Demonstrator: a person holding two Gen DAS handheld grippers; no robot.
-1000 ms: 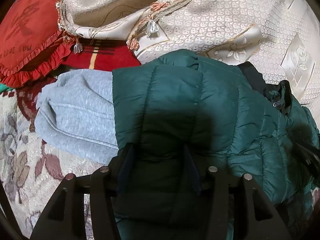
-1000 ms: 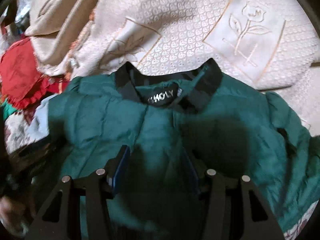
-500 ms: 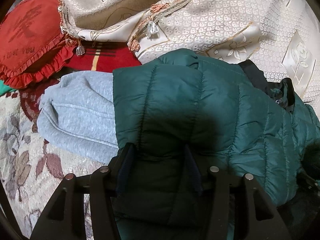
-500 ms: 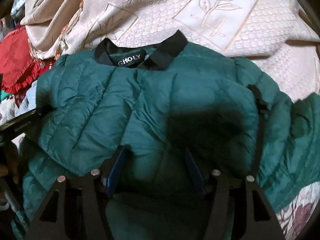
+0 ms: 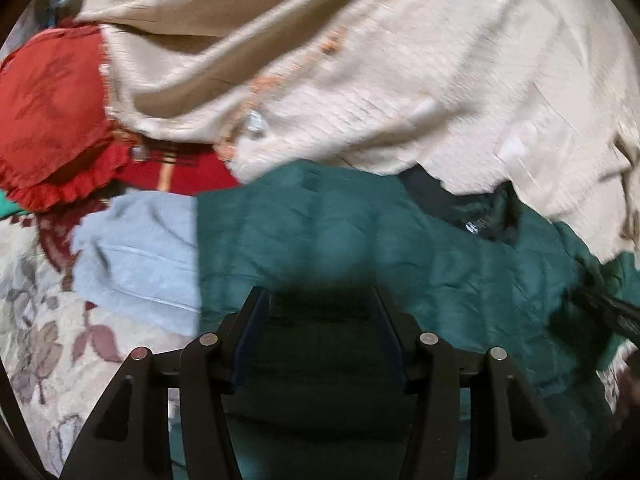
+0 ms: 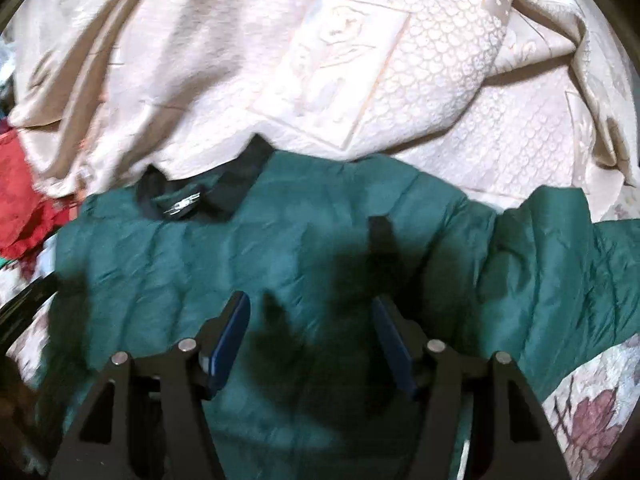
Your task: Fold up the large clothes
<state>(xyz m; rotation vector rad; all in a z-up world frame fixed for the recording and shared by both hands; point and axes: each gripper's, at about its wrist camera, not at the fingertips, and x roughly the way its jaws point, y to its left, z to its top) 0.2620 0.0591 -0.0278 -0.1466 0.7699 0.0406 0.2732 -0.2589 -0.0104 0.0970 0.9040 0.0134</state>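
Observation:
A dark green quilted jacket [image 5: 360, 240] lies spread on the bed, its black collar [image 6: 188, 204] and label toward the cream bedspread. One sleeve [image 6: 560, 248] trails off to the right. My left gripper [image 5: 320, 300] hovers over the jacket's left part, jaws apart, with shadowed green fabric below and between the fingers and no pad pressing on it. My right gripper [image 6: 310, 308] hangs above the jacket's middle. Its jaws are opening, nothing is pinched, and its shadow falls on the fabric. Both views are blurred by motion.
A light grey sweatshirt [image 5: 136, 256] lies partly under the jacket's left edge. A red ruffled cushion [image 5: 52, 120] sits at the far left. The rumpled cream embroidered bedspread [image 6: 360, 80] lies behind the jacket. A floral quilt [image 5: 40, 320] covers the near bed surface.
The right gripper moved rightward along the jacket, so the collar slid left and the sleeve came into view. The left gripper drew back and up, so jacket and grey sweatshirt sit lower in its view.

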